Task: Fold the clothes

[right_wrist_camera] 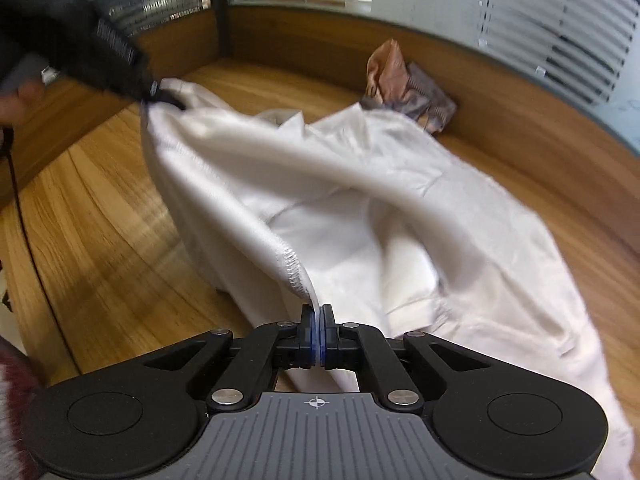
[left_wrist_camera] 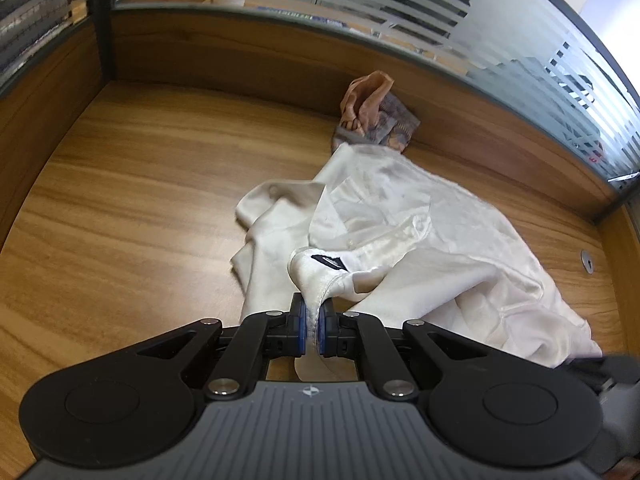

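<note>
A white garment [left_wrist_camera: 400,220] is being held off the wooden tabletop [left_wrist_camera: 132,184] at two points, with most of its cloth lying crumpled ahead of both grippers and toward the back wall.

The left gripper [left_wrist_camera: 315,322] is being kept closed on a bunched piece of the fabric near a small dark label [left_wrist_camera: 329,261]; the cloth is being pinched tightly between the jaws and is running forward and to the right from there.

The right gripper [right_wrist_camera: 319,330] is being kept closed on a stitched hem edge [right_wrist_camera: 294,268]; its jaws are pressed together with only the thin hem between them.

In the right wrist view the hem is being stretched as one long edge, up and to the left, from the right jaws to the left gripper [right_wrist_camera: 160,94]. That edge appears to be the axis on which the next move depends: judged from here, it would need to be pulled straight before the garment is laid flat.

A second, patterned piece of clothing [left_wrist_camera: 374,116] is lying bundled against the back wall, just beyond the white one and untouched.
</note>
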